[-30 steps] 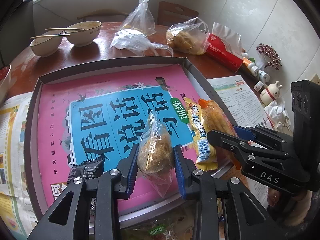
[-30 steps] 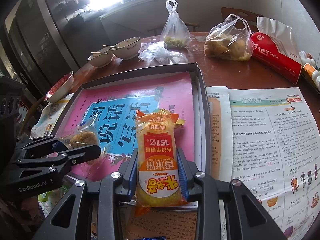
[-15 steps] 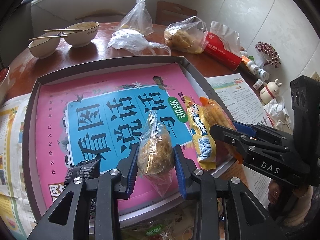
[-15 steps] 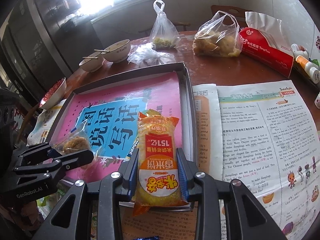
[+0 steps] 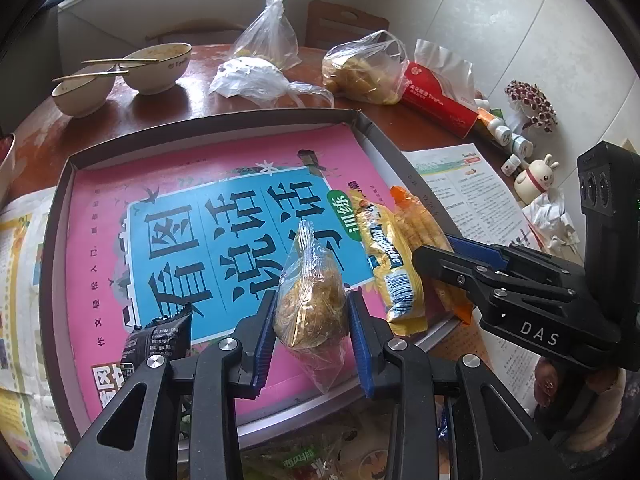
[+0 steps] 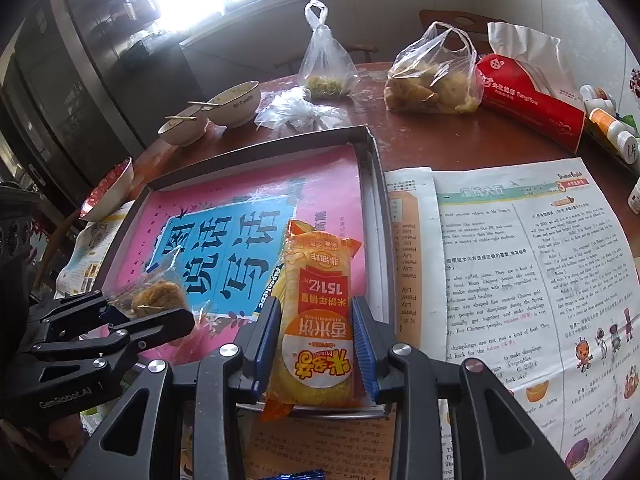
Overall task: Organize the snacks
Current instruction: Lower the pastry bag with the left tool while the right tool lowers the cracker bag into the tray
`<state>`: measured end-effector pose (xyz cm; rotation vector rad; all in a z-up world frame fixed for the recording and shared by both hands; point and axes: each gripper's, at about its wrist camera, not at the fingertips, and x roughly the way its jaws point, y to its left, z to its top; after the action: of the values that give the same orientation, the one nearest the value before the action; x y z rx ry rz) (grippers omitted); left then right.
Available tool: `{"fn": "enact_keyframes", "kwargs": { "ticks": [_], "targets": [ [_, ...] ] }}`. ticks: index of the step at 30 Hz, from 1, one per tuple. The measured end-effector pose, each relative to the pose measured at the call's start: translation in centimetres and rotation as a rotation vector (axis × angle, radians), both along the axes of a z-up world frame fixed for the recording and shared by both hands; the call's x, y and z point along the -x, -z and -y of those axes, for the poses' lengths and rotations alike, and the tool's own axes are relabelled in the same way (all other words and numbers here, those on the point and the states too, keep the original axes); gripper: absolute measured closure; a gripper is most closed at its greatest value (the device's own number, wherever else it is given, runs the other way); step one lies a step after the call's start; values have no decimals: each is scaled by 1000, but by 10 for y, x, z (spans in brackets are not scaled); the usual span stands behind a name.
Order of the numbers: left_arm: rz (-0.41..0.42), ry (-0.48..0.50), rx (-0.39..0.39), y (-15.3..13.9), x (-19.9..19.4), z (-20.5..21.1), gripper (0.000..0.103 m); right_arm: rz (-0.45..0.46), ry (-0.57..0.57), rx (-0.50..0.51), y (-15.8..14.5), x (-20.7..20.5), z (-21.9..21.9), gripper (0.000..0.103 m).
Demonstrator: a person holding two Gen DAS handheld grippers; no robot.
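Orange rice-cracker pack [image 6: 318,316] stays clamped in your right hand-held gripper [image 6: 316,344] over the tray [image 6: 374,184]; left hand-held gripper [image 5: 310,336] still grips its bagged cake [image 5: 310,308]: nothing placed yet.

Black grippers, blue ribbed fingers [image 5: 265,334], silver screws

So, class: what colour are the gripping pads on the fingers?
Blue, ribbed pads on black fingers; clearest in the right wrist view.

The right gripper [image 5: 436,256] body reads "DAS"; the left gripper [image 6: 160,312] body reads "GenRobot.AI". The orange rice-cracker pack [image 6: 318,320] shows "香米饼" and "1512". The pink book cover [image 5: 224,240] lying in the tray bears large characters "看图说话". The red tissue pack [image 6: 528,104] near the table's far right edge has print too small to read.
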<state>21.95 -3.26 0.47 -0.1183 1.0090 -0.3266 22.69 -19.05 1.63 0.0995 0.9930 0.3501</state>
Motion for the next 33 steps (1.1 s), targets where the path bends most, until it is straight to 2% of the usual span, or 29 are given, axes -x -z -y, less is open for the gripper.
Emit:
{"fn": "enact_keyframes", "kwargs": {
  "ticks": [33],
  "targets": [
    [22,-50,-21,-8,7,-14,60,22,-24,-3,2,1,-8,65]
  ]
}}
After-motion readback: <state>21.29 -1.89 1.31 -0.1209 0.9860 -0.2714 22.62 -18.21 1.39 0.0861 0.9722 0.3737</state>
